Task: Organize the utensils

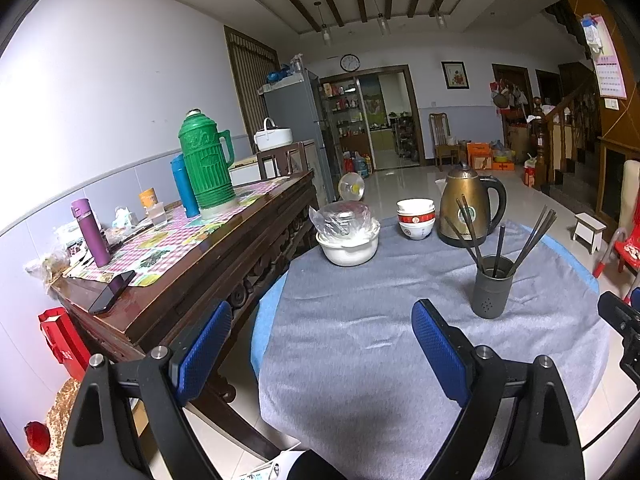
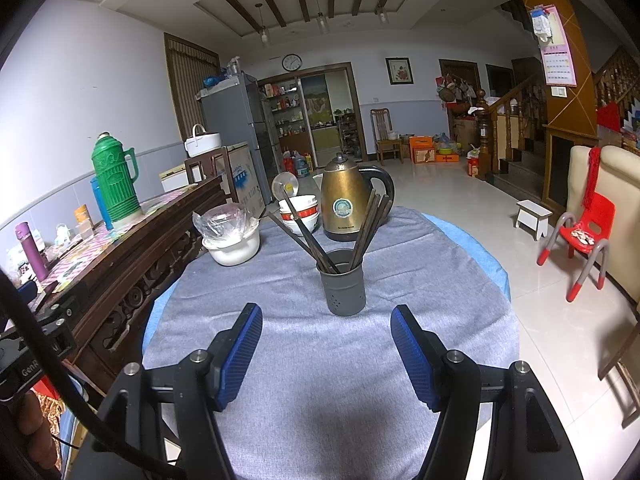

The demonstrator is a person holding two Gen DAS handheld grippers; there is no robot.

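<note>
A dark grey utensil cup (image 1: 492, 294) (image 2: 345, 285) stands on the round table's grey cloth (image 1: 360, 344) (image 2: 320, 360). Several dark chopsticks (image 1: 532, 240) (image 2: 368, 224) stand in it, fanned left and right. My left gripper (image 1: 320, 320) is open and empty, low over the cloth, with the cup ahead to its right. My right gripper (image 2: 325, 322) is open and empty, directly in front of the cup, a short way off.
Behind the cup stand a gold kettle (image 1: 468, 208) (image 2: 346, 204), stacked bowls (image 1: 416, 218) (image 2: 300, 212) and a white pot with plastic wrap (image 1: 348, 236) (image 2: 232, 236). A wooden sideboard (image 1: 192, 264) with a green thermos (image 1: 206, 164) is on the left. A red child's chair (image 2: 580, 240) is on the right.
</note>
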